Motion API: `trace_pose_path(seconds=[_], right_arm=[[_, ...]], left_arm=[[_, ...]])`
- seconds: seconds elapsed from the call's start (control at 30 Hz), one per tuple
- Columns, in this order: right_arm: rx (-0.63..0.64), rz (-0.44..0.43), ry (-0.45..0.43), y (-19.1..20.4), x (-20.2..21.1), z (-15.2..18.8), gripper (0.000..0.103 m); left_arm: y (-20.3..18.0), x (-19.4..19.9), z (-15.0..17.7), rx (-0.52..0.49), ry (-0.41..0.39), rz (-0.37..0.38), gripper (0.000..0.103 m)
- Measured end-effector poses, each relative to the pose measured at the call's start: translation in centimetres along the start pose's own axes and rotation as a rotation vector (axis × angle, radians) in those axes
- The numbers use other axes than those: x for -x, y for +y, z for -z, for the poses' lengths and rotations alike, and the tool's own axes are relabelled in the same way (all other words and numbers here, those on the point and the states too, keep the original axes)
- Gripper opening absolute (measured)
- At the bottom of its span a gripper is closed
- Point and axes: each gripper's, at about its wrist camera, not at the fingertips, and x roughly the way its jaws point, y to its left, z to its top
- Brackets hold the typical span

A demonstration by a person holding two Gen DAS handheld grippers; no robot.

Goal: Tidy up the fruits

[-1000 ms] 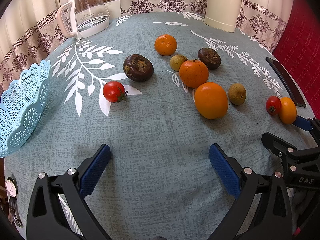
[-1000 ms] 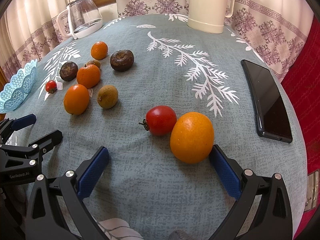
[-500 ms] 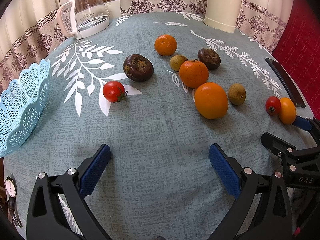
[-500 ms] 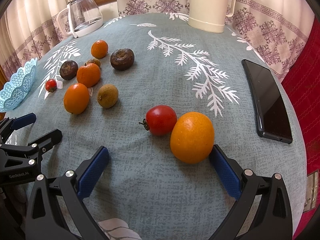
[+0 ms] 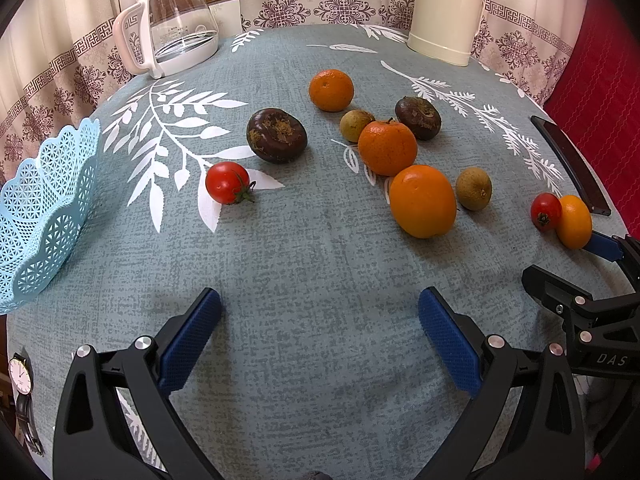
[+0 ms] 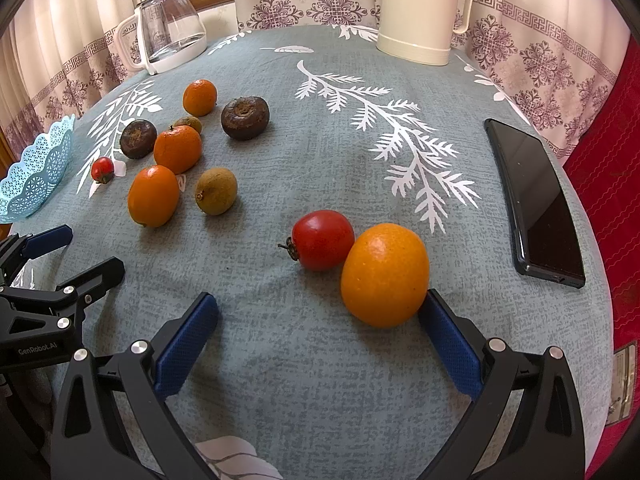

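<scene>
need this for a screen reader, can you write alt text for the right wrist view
An open right gripper hovers low over a leaf-print tablecloth, an orange fruit against its right jaw and a red tomato touching that fruit. More fruit lies left; a phone lies right.

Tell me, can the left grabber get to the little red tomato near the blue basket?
Probably yes. The left gripper has its jaws wide open and empty, and only bare tablecloth lies between it and the tomato, which sits apart from the other fruit.
</scene>
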Motion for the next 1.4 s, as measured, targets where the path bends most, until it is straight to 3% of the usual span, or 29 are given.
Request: trace_pose_path(seconds=[1.4], right_arm=[[0.017, -0.008, 0.003, -0.06, 0.07, -0.04, 0.098]], left_arm=[[-0.01, -0.12, -0.05, -0.001, 0.004, 0.001, 0.101]])
